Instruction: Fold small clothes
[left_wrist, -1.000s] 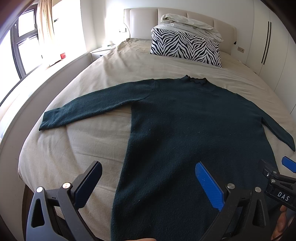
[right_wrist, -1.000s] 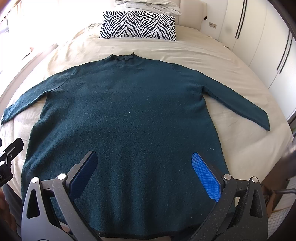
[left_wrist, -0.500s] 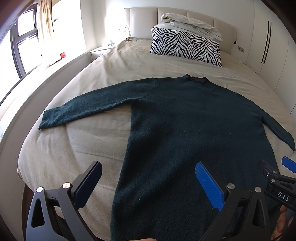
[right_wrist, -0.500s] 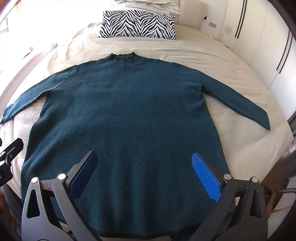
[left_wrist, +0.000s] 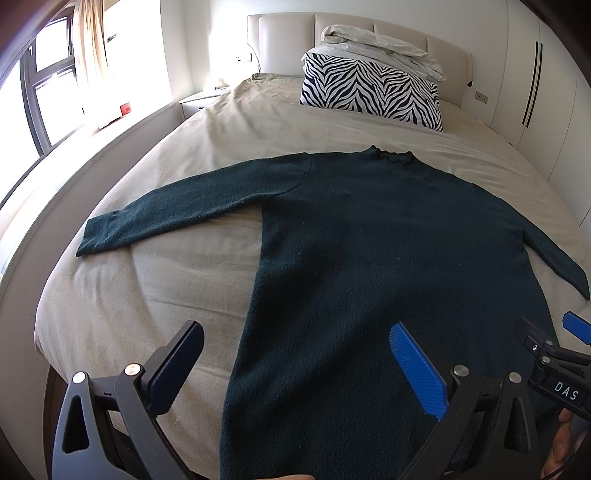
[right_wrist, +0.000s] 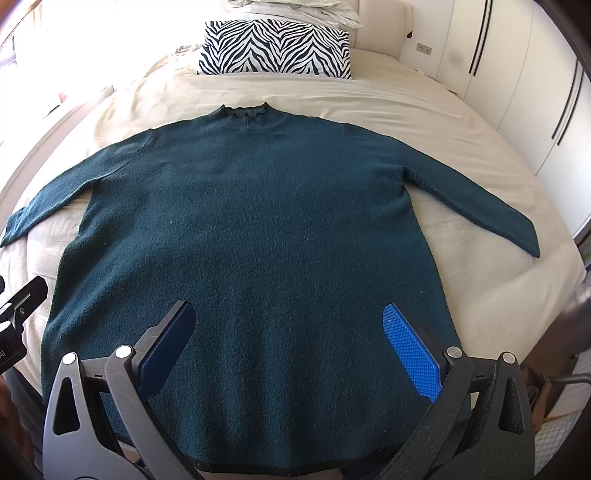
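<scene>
A: Where does it lie?
B: On the beige-sheeted bed (right_wrist: 424, 96), the dark teal knitted sweater (right_wrist: 251, 229) is spread flat, long axis from six to twelve o'clock, collar far, sleeves toward three and nine.
A: And the grippers?
B: Left gripper (left_wrist: 295, 369) and right gripper (right_wrist: 288, 347) hover over the hem, jaws spread, empty. Bare sheet flanks both sleeves.

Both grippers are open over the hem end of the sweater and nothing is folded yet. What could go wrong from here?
1. The sweater is thick knit; a shallow pinch may catch only the top layer, so the fold drags unevenly.
2. The right sleeve ends near the bed's edge and could slide off when pulled.
3. The left gripper and right gripper sit close together, so crossing folds risks a collision.
</scene>
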